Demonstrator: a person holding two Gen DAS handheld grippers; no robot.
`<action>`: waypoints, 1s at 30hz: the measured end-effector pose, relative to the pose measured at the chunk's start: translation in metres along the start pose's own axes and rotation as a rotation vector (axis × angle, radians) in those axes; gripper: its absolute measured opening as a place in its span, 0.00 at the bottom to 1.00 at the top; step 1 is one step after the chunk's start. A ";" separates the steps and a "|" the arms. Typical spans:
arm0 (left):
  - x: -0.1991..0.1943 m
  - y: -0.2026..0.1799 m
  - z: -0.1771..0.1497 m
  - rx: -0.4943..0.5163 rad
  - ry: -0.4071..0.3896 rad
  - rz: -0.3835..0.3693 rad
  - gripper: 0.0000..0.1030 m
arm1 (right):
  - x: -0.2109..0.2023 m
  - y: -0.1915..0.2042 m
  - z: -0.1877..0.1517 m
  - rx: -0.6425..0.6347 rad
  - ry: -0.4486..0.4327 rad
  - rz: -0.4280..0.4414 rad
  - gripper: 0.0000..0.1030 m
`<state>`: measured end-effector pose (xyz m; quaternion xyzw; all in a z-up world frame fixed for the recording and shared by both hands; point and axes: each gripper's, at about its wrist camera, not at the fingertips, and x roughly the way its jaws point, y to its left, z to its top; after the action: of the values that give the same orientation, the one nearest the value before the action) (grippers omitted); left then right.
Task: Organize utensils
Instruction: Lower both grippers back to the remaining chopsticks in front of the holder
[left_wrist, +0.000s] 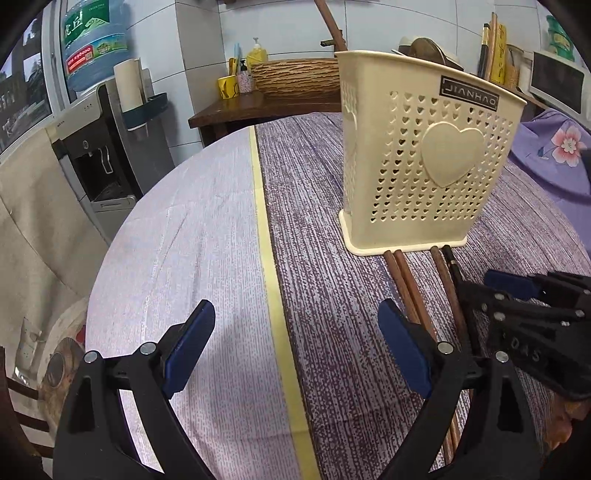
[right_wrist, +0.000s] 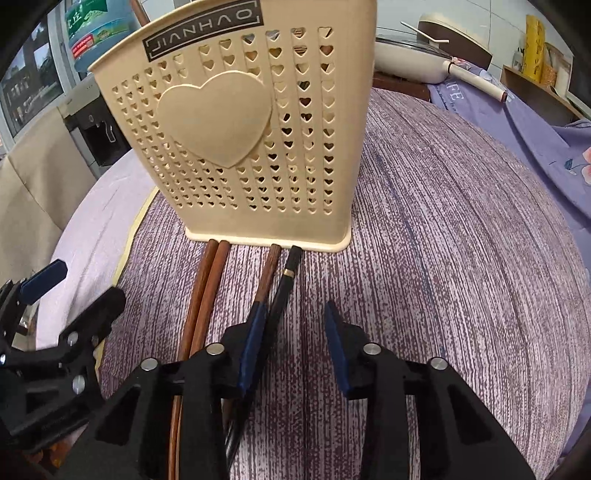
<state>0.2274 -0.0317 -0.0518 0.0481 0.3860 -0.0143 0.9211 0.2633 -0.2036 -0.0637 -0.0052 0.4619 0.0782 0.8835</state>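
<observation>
Four chopsticks, three brown (right_wrist: 207, 291) and one black (right_wrist: 284, 280), are laid on the purple tablecloth (right_wrist: 443, 221), tips touching the base of the cream holder (right_wrist: 258, 122). No utensil is seen inside it. Both grippers are spread wide and empty: the right gripper (right_wrist: 295, 347) is positioned over the black chopstick, the left gripper (left_wrist: 295, 347) beside the brown pair.
</observation>
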 end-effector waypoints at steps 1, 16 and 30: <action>0.001 -0.002 0.000 0.007 0.005 -0.006 0.86 | 0.003 0.002 0.002 -0.008 -0.004 -0.007 0.26; 0.022 -0.037 0.008 0.057 0.101 -0.146 0.52 | -0.005 -0.022 -0.013 -0.005 -0.039 0.000 0.12; 0.037 -0.038 0.018 0.036 0.142 -0.174 0.40 | -0.007 -0.025 -0.015 0.002 -0.056 0.011 0.12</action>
<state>0.2641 -0.0707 -0.0686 0.0318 0.4528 -0.0975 0.8857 0.2508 -0.2302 -0.0683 0.0003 0.4373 0.0828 0.8955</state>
